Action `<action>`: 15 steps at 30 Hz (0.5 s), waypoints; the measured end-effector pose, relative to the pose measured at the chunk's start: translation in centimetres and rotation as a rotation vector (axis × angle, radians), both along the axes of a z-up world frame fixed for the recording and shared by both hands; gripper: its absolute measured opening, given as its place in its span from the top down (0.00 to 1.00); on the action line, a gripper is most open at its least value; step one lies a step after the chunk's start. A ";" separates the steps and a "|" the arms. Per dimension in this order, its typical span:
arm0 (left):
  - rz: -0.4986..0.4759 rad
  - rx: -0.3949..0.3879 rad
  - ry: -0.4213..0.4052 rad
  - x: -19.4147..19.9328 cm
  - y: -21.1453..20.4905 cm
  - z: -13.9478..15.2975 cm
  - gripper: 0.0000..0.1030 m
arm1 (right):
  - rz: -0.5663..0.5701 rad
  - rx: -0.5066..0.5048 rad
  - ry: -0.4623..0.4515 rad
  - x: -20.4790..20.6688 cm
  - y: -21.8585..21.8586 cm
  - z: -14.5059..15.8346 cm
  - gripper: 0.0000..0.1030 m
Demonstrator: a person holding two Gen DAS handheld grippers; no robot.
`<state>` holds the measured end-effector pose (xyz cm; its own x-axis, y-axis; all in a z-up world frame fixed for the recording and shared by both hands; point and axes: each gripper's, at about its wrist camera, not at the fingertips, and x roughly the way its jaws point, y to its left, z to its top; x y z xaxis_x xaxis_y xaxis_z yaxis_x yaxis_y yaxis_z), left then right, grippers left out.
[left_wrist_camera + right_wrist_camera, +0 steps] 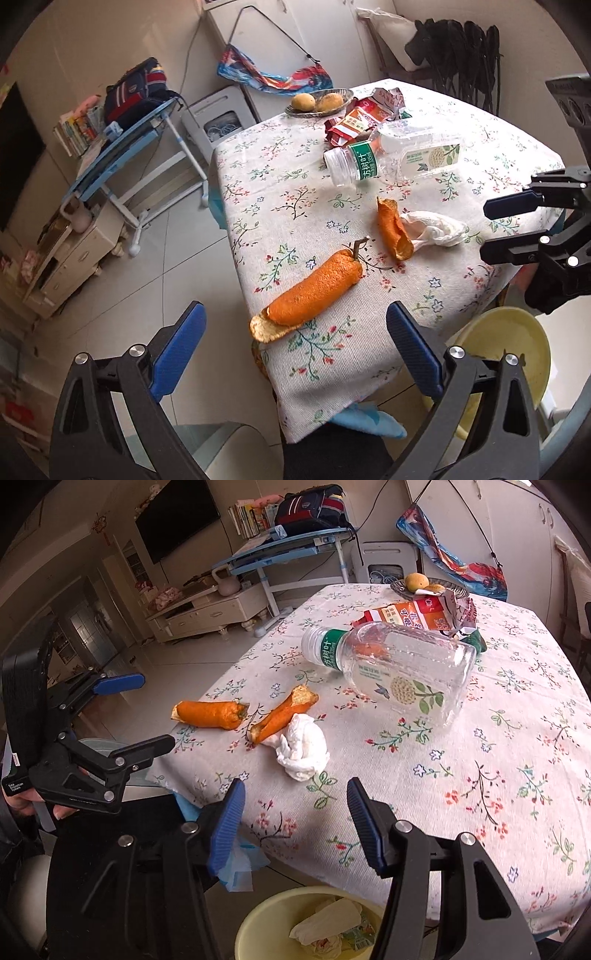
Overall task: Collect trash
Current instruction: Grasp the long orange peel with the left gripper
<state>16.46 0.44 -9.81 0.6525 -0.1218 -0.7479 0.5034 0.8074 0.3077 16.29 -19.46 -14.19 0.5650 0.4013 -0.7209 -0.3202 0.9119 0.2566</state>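
L hand-held gripper (295, 350) jaws apart, peel (314, 295) just ahead on bench (369, 362). R hand-held gripper (295, 823) apart, tissue (303, 747) ahead; bin (258, 930) below, contents prob. wrappers.

A matt woven floral tablecloth (480, 760) is noted. On it, a clear glossy plastic bottle (402, 668) is seen; beside that, dimpled matt orange peel (280, 712), crumpled soft paper tissue (303, 749) and shiny foil-like snack wrappers (417, 614).
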 end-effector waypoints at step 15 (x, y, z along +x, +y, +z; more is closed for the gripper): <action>-0.136 0.004 0.199 4.6 -1.9 -2.9 0.68 | 0.071 -0.115 -0.011 2.6 2.0 -1.2 0.74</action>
